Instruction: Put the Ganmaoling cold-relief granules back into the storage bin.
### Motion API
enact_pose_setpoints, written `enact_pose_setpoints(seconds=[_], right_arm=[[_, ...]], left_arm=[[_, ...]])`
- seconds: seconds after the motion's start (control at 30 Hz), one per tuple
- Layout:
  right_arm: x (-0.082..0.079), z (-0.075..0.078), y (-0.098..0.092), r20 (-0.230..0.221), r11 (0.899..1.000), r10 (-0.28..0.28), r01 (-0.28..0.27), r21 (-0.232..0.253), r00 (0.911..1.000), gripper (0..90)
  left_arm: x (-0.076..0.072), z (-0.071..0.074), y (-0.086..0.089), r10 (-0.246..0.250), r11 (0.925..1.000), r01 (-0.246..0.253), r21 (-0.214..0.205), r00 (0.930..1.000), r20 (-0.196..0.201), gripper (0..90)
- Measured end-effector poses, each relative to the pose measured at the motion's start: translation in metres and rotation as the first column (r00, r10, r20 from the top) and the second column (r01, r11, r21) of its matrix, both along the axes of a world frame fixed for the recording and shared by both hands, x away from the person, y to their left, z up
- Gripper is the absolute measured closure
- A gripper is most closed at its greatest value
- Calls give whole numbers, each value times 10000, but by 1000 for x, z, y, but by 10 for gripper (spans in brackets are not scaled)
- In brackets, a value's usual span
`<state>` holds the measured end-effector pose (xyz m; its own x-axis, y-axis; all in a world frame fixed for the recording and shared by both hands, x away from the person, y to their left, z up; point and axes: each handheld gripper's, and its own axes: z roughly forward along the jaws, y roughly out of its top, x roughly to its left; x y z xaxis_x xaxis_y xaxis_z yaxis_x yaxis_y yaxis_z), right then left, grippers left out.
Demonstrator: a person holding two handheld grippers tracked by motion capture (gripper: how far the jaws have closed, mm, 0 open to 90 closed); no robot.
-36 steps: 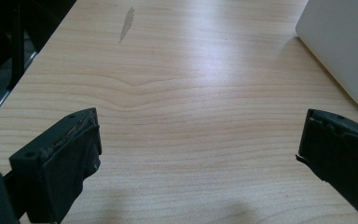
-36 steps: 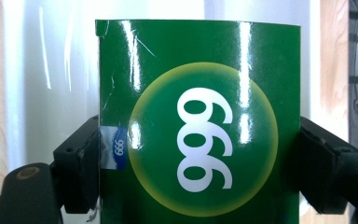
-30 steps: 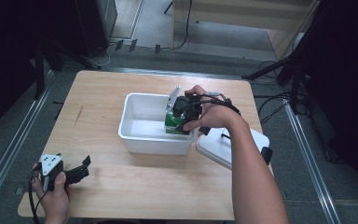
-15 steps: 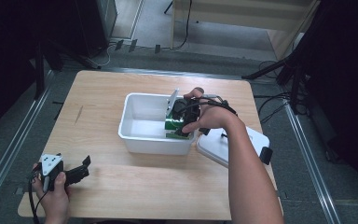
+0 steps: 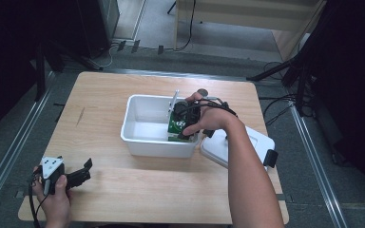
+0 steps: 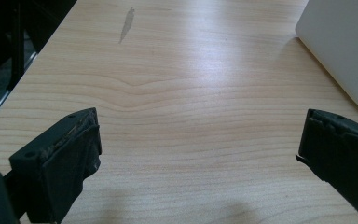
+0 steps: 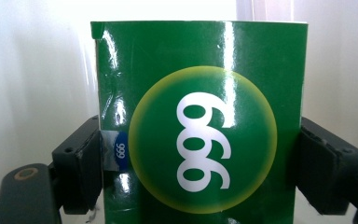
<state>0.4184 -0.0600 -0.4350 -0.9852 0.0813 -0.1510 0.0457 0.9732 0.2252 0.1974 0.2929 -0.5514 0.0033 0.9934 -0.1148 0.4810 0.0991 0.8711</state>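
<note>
Right gripper view has the right gripper (image 7: 200,163) clamped across a green box (image 7: 200,121), lowering it into the white tub (image 5: 145,126); the left gripper (image 6: 200,154) rests apart.

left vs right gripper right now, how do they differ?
The right gripper is clamped on a green box; the left gripper holds nothing, jaws wide apart. The right reaches down into the white bin; the left lies low near the table's front left corner, pointing along the wood. Both are hand-held, with black jaws.
</note>
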Motion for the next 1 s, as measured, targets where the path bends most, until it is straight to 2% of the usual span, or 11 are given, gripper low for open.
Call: enact_pose_setpoints(seconds=[0.17,0.47,0.73,0.77,0.8,0.87,1.0], right_arm=[[1,-2,1,-1,9999,38,-38,-155,10000,151],[0,-4,2,-234,9977,-240,225,-636,9994,148],[0,-4,2,-313,9972,-299,276,-691,9991,134],[1,-2,1,-66,9975,-274,269,-653,9996,129],[0,1,1,-139,9968,-517,508,-616,9986,126],[0,3,0,-116,9980,-462,457,-430,9989,122],[-3,10,-5,9,9982,-472,472,-361,9989,31]], left_arm=[[0,0,1,-21,10000,21,-23,10000,-7,0],[0,0,0,-3,10000,3,-35,10000,-14,0],[0,0,0,25,10000,-25,3,10000,-32,0],[1,0,0,25,10000,-25,29,10000,-35,0],[1,0,0,25,10000,-25,29,10000,-35,0],[0,0,0,19,10000,-19,45,10000,-28,0],[1,0,0,36,10000,-36,-6,10000,-40,0]])
